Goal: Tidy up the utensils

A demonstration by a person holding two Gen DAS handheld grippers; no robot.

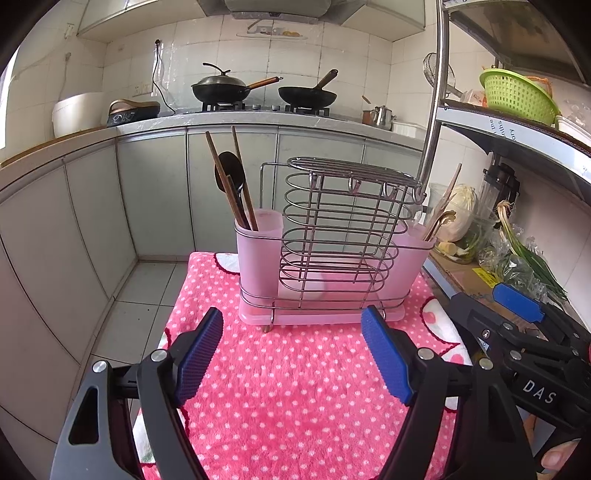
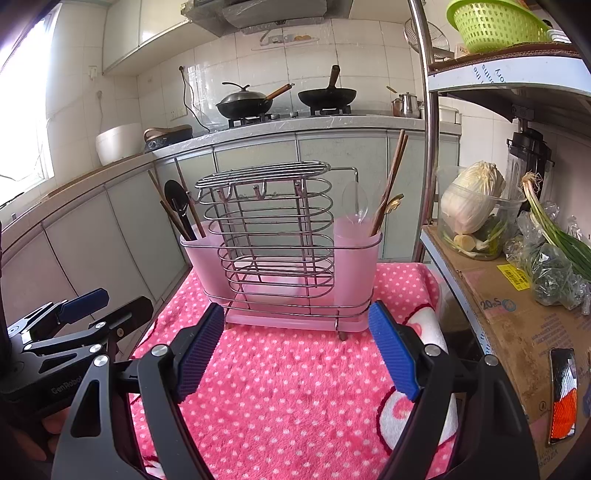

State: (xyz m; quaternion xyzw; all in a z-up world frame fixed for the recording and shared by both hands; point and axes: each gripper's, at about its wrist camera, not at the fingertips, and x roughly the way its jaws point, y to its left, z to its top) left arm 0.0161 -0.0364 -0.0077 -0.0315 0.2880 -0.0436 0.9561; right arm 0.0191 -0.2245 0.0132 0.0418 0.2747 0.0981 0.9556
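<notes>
A pink utensil holder with a wire rack (image 1: pixel 332 236) (image 2: pixel 273 240) stands on a pink polka-dot towel (image 1: pixel 295 387) (image 2: pixel 288 376). Its left cup holds brown chopsticks (image 1: pixel 225 177) (image 2: pixel 184 199) and a black spoon (image 1: pixel 231 173) (image 2: pixel 177 203). Its right cup holds chopsticks (image 2: pixel 393 177), a clear spoon (image 2: pixel 354 203) and a gold spoon (image 1: pixel 445 218) (image 2: pixel 393 203). My left gripper (image 1: pixel 293 354) is open and empty over the towel, short of the holder. My right gripper (image 2: pixel 295 350) is open and empty too. Each gripper shows in the other's view: the right (image 1: pixel 517 314), the left (image 2: pixel 81 306).
A shelf unit stands to the right with cabbage (image 2: pixel 472 199), green onions (image 2: pixel 554 229), a cardboard liner (image 2: pixel 517 332) and a green basket (image 2: pixel 495 22). Its steel post (image 2: pixel 428 147) rises just right of the holder. Counter with two woks (image 1: pixel 221 88) lies behind.
</notes>
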